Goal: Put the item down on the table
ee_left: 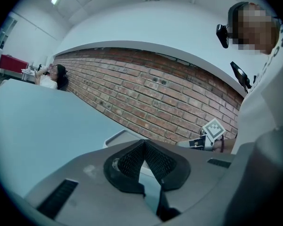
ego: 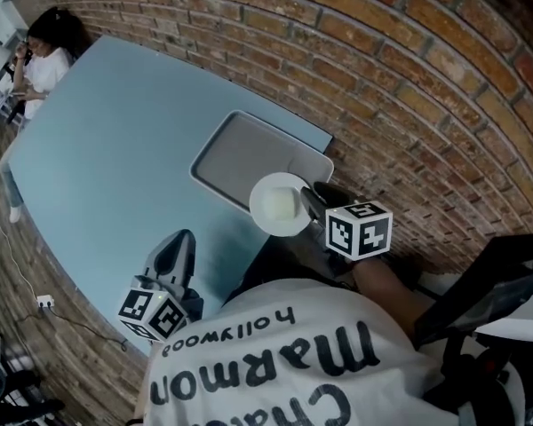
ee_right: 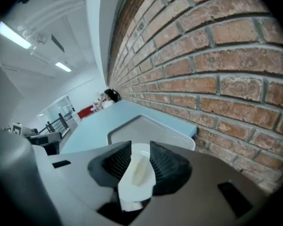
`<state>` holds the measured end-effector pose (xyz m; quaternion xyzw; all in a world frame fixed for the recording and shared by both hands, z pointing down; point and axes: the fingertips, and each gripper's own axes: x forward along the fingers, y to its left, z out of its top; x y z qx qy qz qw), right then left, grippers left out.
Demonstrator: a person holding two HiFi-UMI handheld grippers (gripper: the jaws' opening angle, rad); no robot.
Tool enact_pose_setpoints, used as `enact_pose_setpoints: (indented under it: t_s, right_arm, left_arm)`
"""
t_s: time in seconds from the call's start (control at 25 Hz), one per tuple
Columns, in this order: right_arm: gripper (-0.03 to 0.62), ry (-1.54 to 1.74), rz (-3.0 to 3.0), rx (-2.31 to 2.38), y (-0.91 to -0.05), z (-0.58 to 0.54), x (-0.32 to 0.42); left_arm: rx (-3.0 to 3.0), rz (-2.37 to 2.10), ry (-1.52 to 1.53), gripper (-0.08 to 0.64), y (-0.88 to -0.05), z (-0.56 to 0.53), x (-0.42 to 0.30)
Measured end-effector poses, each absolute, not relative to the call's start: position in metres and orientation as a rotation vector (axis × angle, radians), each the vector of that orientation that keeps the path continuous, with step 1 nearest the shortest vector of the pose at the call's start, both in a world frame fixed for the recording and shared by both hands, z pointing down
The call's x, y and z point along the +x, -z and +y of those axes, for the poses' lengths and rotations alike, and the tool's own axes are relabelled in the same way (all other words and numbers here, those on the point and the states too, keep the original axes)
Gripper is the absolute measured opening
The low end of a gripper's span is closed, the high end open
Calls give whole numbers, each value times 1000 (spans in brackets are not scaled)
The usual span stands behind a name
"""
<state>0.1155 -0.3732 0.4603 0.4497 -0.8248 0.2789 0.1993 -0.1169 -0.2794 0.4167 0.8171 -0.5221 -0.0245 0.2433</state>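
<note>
Right tongs (ee_right: 140,166): closed onto a white plate (ee_right: 137,173), with the ribbed pads (ee_right: 166,166) pressing one on each face near the rim. Jaws fairly wide apart to take it. In the right gripper view, plate seen edge-on, standing upright between the two pads and reaching back toward the throat of the tongs.

In the head view, plate round and pale, sticking out leftward from the tips of the right tongs. Held up off the table (ego: 107,149), overlapping the near corner of a grey tray (ego: 235,153) and the table's near edge. Not set down yet.

Left tongs (ee_left: 144,147): jaws together, pad tips meeting, nothing between them. Low at the left of the head view, over the near edge of the table, well apart from plate and tray. Aimed roughly level across the table toward the brick wall (ego: 382,78).

Tray: shallow, rectangular with rounded corners, lying flat on the pale blue table, far corner close to the wall. Visible past the jaws in both gripper views.

In the left gripper view, marker cube of the right tongs in sight at the right, beyond the tray.

Person in a white top (ego: 43,60) seated at the far end of the table, well away from both tongs.
</note>
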Motion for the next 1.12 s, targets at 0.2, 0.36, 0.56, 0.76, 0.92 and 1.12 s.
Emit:
enact_pose_setpoints:
  t_s: [0.2,0.36,0.56,0.76,0.92,1.12]
  right_arm:
    - [94,-675,-2595,1201,-399,-369,90]
    - [50,-638,-2682,1190,-374,-362,85]
    - [19,-622,-2707,1170,-365,-356,82]
    - [11,-639,-2685,1167,-370,-350,81]
    - [9,-640,-2676,1148,-372,-346,79]
    - [10,-625,-2661,1153,-375,-343,79]
  left_arm:
    - [2256,-1426,67,8,-412,-284,-117]
    - [2270,-1399,49,7,-413,-281,-114]
    - [2278,-1388,40,7,-413,-276,-114]
    - [2288,-1378,30,7,-412,-275,-116]
    - [2294,-1367,28,7,-412,-274,-115]
    - [2293,-1359,28,7,-412,-273,-115]
